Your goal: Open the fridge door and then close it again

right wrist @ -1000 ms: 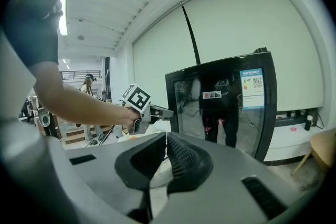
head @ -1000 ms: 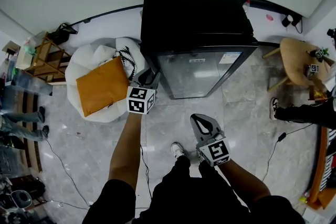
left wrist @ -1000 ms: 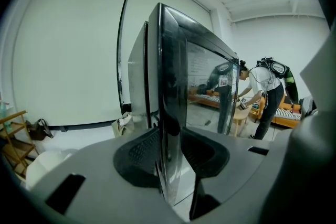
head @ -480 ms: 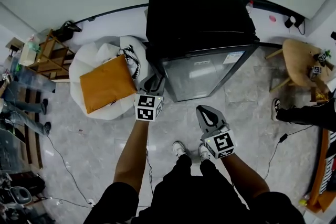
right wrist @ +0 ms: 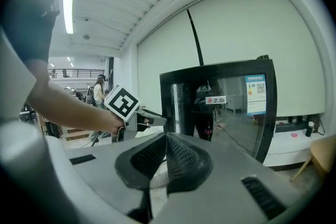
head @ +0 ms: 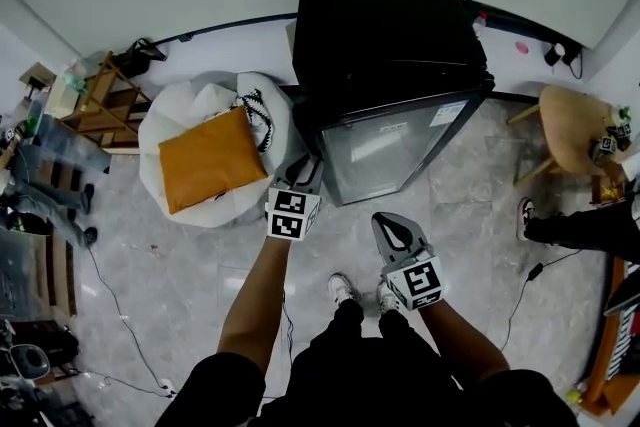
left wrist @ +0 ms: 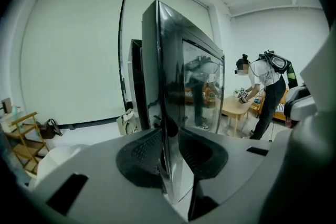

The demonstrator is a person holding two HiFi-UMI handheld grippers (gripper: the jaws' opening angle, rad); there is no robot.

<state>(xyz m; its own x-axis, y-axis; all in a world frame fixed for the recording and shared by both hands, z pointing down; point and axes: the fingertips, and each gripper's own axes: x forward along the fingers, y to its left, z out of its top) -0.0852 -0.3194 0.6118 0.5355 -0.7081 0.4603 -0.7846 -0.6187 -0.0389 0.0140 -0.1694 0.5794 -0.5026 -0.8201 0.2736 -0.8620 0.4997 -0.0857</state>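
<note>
- The fridge door (head: 385,150) is the glass front of the black fridge (head: 385,25), which stands against the wall at my 12 o'clock. I cannot tell whether the door has come off its seal.
- My left gripper (head: 303,170) is at the door's left edge, at about 8 o'clock on the panel. In the left gripper view that edge runs upright between the jaws of the left gripper (left wrist: 169,152). They have just been closing, and the pads look pressed on either face of it.
- My right gripper (head: 387,222) hangs over the floor (head: 200,265) at the door's 6 o'clock, clear of it. In the right gripper view the jaws of the right gripper (right wrist: 165,152) are together with nothing between them.
- A white beanbag (head: 185,115) with an orange cushion (head: 210,160) on it sits at 10 o'clock, just beside the fridge.
- A wooden rack (head: 105,100) is further out, at 9 to 10 o'clock.
- A round wooden surface (head: 565,120) stands at 2 o'clock.
- In the left gripper view a person (left wrist: 268,92) bends over that surface.
</note>
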